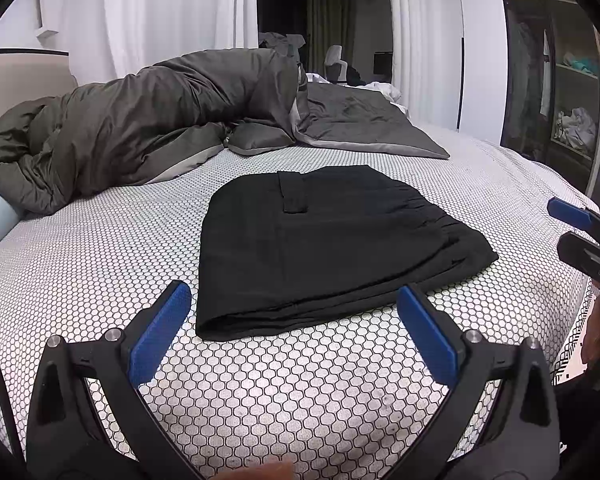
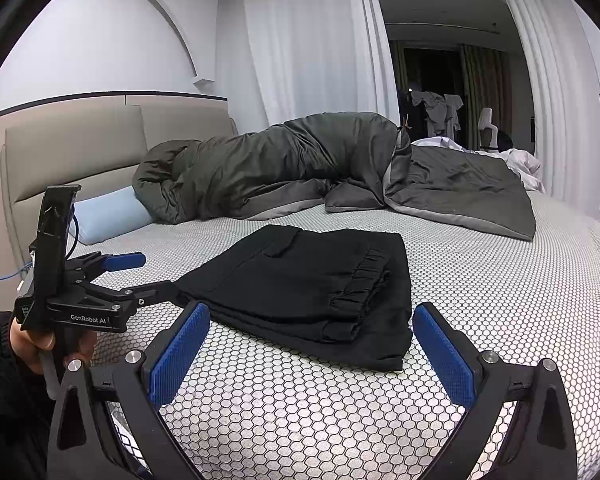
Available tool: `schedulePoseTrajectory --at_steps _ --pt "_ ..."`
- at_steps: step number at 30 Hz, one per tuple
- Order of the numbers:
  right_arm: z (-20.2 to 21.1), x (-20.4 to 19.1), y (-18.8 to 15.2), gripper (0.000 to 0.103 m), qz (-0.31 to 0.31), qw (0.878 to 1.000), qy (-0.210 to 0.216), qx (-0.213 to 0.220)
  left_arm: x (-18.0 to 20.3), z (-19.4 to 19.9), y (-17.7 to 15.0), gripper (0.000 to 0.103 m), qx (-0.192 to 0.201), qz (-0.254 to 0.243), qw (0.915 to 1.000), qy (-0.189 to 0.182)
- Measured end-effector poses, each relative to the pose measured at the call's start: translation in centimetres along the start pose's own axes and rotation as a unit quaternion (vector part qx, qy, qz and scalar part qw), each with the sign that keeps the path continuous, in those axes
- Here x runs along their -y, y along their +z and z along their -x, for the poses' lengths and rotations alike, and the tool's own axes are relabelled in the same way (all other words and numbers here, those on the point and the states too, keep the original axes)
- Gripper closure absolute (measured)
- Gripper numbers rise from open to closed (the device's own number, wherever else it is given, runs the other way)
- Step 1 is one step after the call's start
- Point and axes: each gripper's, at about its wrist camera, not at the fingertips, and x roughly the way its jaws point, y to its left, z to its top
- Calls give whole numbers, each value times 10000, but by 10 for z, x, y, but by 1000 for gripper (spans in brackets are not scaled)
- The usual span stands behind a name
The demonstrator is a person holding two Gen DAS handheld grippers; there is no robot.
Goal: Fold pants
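Left claw (image 1: 294,334) spread | pants (image 1: 320,248) folded | right view: headboard (image 2: 76,152)

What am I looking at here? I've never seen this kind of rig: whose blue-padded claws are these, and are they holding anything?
No robot: a person holds a handheld two-finger tool in each hand, each with a fisheye camera looking along its fingers. One picture comes from the left tool, the other from the right tool. Both are open and empty. Between and ahead of them the black pants lie folded on the honeycomb-patterned bedsheet. Behind lie a grey duvet and a light blue pillow.
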Motion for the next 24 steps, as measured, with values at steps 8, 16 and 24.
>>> schedulePoseTrajectory --at_steps 8,16,24 --pt "0 -3 2 0 14 10000 11 -1 3 2 0 1 47 2 10000 12" --pt "2 -4 4 0 31 10000 44 6 4 4 0 1 62 -3 10000 11" --pt "1 -6 5 0 42 10000 54 -17 6 6 1 1 88 9 10000 23"
